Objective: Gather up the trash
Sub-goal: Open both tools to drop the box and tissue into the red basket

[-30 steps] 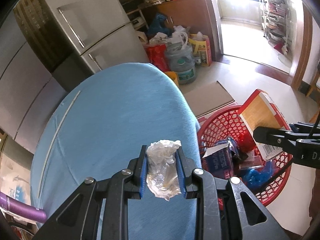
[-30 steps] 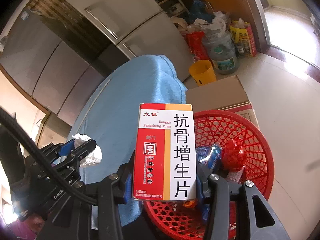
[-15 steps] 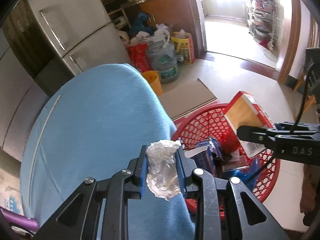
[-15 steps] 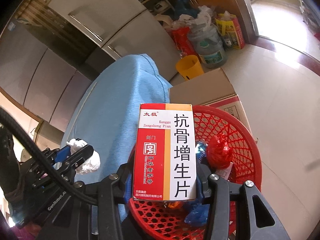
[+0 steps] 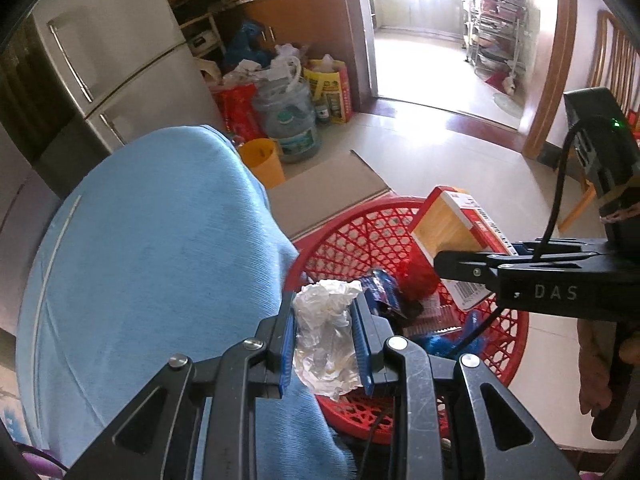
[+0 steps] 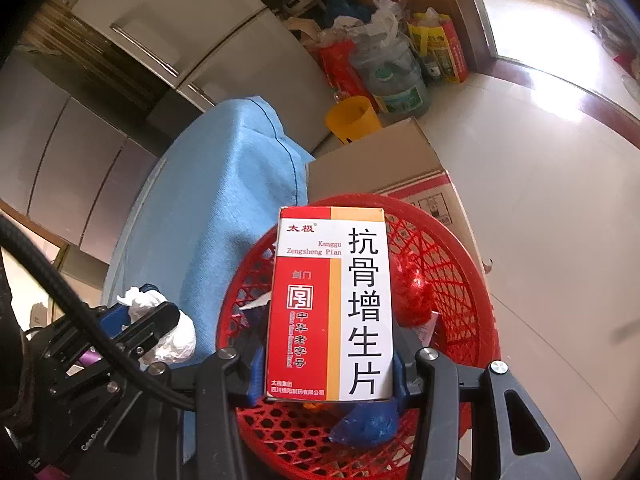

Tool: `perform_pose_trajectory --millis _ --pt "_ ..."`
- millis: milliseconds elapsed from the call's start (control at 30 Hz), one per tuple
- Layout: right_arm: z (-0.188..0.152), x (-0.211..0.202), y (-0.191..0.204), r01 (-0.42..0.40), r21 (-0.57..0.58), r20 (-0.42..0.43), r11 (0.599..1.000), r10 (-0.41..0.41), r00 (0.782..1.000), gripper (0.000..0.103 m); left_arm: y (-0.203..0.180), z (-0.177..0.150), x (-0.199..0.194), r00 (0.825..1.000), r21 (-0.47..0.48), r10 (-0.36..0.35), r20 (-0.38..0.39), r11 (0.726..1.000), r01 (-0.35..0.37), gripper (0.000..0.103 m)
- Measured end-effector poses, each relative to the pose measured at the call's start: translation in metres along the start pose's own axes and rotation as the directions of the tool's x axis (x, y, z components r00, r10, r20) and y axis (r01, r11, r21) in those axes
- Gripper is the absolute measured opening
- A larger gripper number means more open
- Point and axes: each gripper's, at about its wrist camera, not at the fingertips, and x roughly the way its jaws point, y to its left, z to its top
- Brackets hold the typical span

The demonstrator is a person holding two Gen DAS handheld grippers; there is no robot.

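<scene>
Crumpled white wrapper (image 5: pixel 326 334), pinched in the left hand-held gripper (image 5: pixel 326 344), sat at the rim of the red basket (image 5: pixel 508 344), partly over the blue-covered tabletop (image 5: pixel 152 264); dropped there, it could fall outside. Lower centre, the right hand-held gripper (image 6: pixel 326 364) clamped the medicine box (image 6: pixel 328 304), which might snag on the rim. Compared with a second earlier, both had shifted closer over the basket.

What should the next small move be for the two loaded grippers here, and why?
Probably open the right gripper and let the medicine box drop: in its own view the box sits squarely over the red basket. The left gripper, shut on the crumpled wrapper, looks to be at the basket's rim beside the blue cloth, so it likely needs to move further over first.
</scene>
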Motion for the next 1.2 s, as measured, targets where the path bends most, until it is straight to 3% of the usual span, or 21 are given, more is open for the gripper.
perform_pose_trajectory --millis 267,800,1200 --pt "-0.004 0.001 -0.006 0.029 0.001 -0.024 1.000 -0.029 0.999 0.051 -0.003 -0.005 0.004 0.999 0.004 -0.041 -0.015 0.999 0.041 0.028" --pt "-0.008 0.007 -0.002 0.032 -0.006 -0.043 0.999 -0.033 0.999 0.051 -0.001 -0.010 0.009 0.998 -0.017 -0.055 -0.024 0.998 0.054 0.029" --pt "-0.009 0.009 -0.003 0.034 0.005 -0.046 0.999 -0.034 0.998 0.051 0.003 -0.010 0.011 0.999 -0.031 -0.046 -0.022 0.998 0.046 0.043"
